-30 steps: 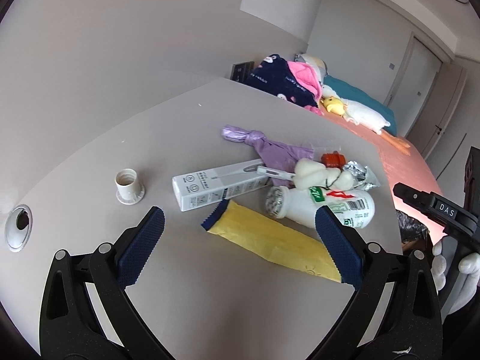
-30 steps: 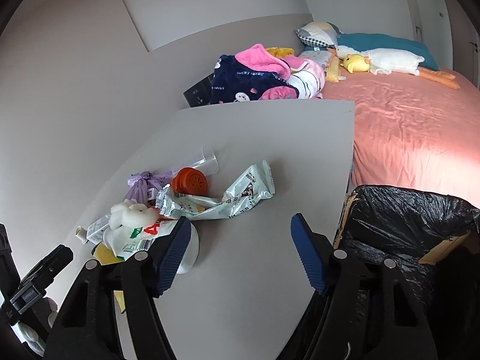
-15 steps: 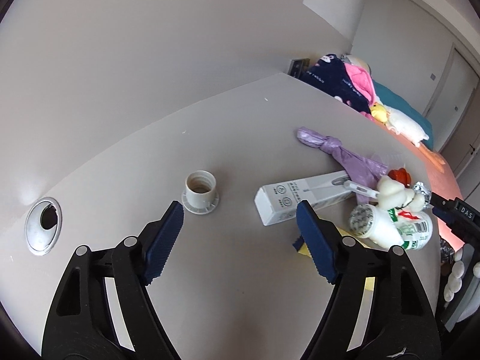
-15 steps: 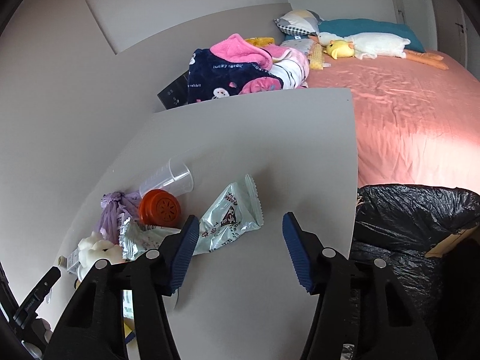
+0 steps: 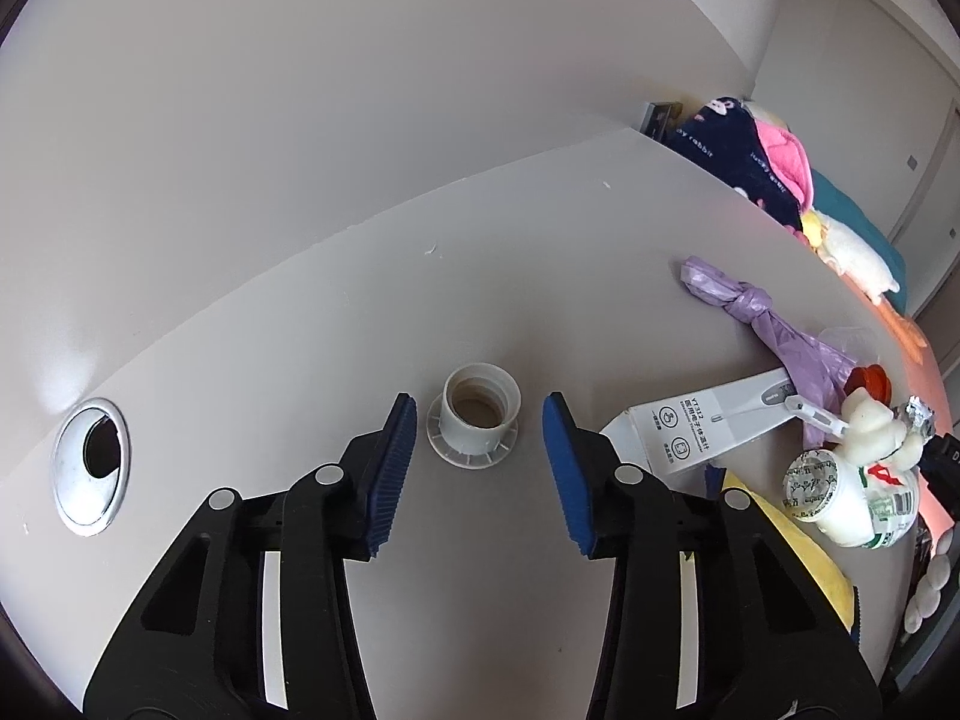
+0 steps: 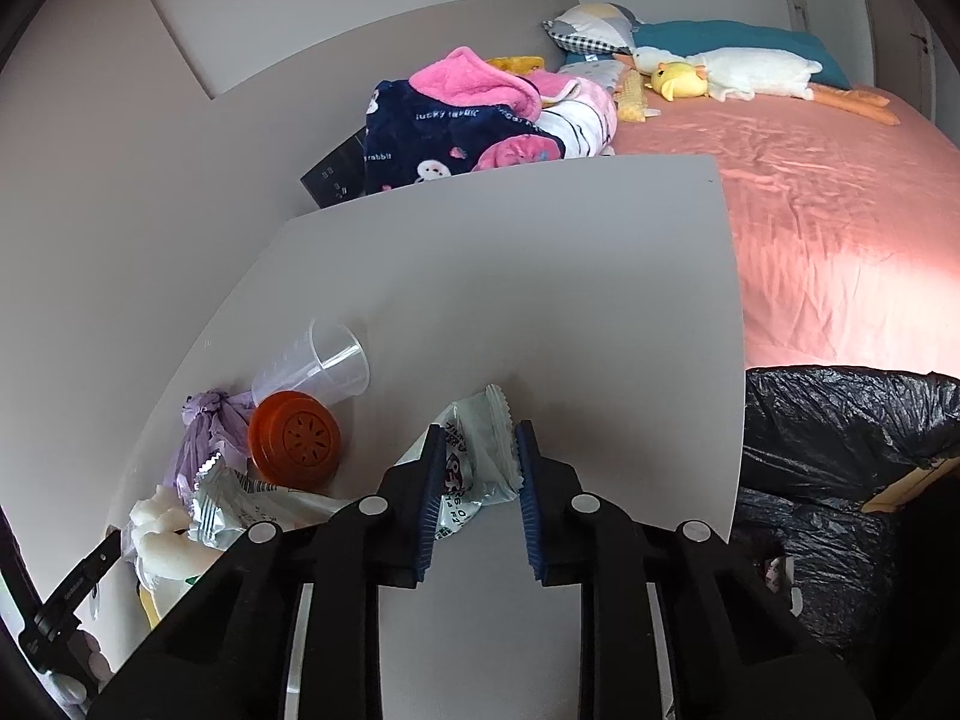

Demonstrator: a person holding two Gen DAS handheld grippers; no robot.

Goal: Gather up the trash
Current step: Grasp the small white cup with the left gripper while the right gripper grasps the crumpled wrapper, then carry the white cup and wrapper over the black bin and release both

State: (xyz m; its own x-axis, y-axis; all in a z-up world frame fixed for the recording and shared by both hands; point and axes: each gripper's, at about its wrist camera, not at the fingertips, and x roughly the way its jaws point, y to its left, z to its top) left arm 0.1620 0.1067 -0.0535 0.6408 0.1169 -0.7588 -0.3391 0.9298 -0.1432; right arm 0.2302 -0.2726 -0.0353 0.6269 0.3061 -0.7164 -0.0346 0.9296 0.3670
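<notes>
My left gripper (image 5: 477, 420) is open, its blue pads on either side of a small white plastic spool (image 5: 477, 420) standing on the grey table (image 5: 336, 312), not touching it. My right gripper (image 6: 477, 450) is open but narrowed around a pale green snack wrapper (image 6: 477, 456) lying on the table; the pads sit close to its sides. A black-lined trash bin (image 6: 840, 438) stands off the table's right edge.
Trash is piled by the wrapper: orange lid (image 6: 294, 441), clear cup (image 6: 315, 366), knotted purple bag (image 5: 762, 312), white box (image 5: 702, 432), milk bottle (image 5: 852, 498), yellow wrapper (image 5: 798, 564). A cable hole (image 5: 90, 462) is at left. A bed (image 6: 828, 198) lies beyond.
My left gripper swung left from the pile to the spool and narrowed around it. My right gripper moved forward onto the green wrapper and closed most of the way.
</notes>
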